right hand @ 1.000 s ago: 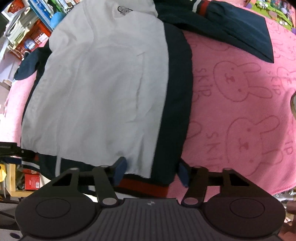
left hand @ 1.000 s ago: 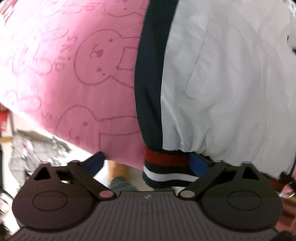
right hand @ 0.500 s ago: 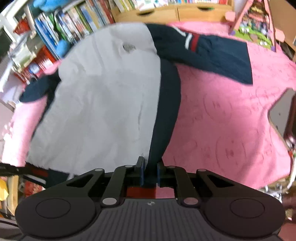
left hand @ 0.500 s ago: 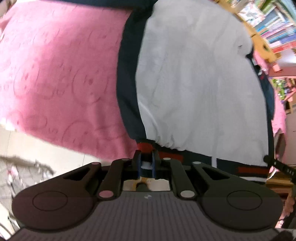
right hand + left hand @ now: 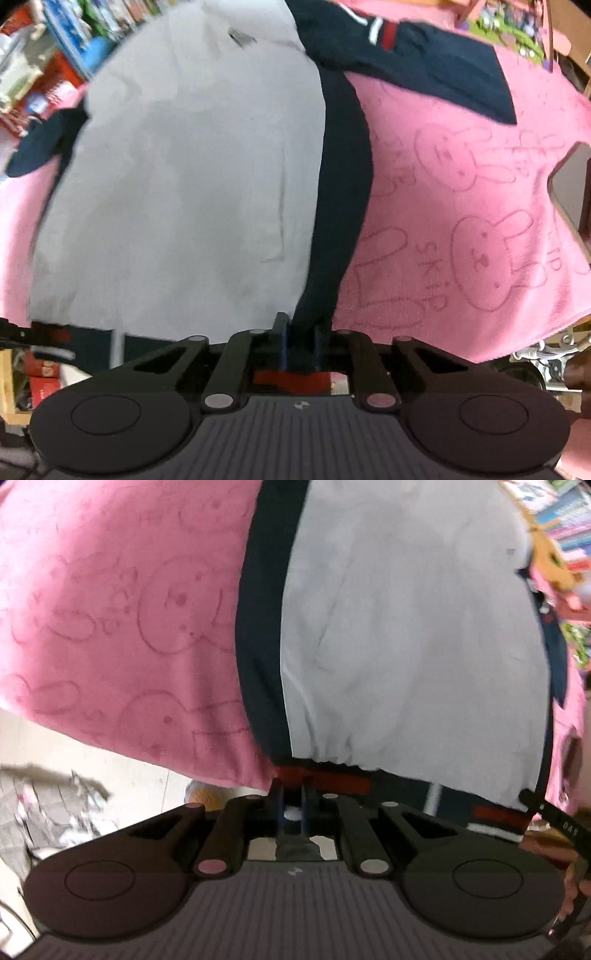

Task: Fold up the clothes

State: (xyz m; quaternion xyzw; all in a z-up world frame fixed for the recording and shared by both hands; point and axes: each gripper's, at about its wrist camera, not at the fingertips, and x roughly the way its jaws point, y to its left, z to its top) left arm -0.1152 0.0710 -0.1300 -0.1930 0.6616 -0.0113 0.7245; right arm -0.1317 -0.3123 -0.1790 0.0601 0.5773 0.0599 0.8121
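A white and navy jacket lies spread on a pink bunny-print blanket. It also fills the right wrist view, where one navy sleeve with red and white stripes lies across the blanket. My left gripper is shut on the jacket's striped hem at its left corner. My right gripper is shut on the hem at the right corner, by the navy side panel. The hem is lifted slightly off the blanket at both corners.
The pink blanket covers the table and hangs over the near edge. Bookshelves stand behind the table. Crumpled grey material lies on the floor at lower left. A chair or board edge shows at right.
Both grippers were open at the hem one second ago. They have since closed on the hem corners and pulled back and up slightly, stretching the jacket.
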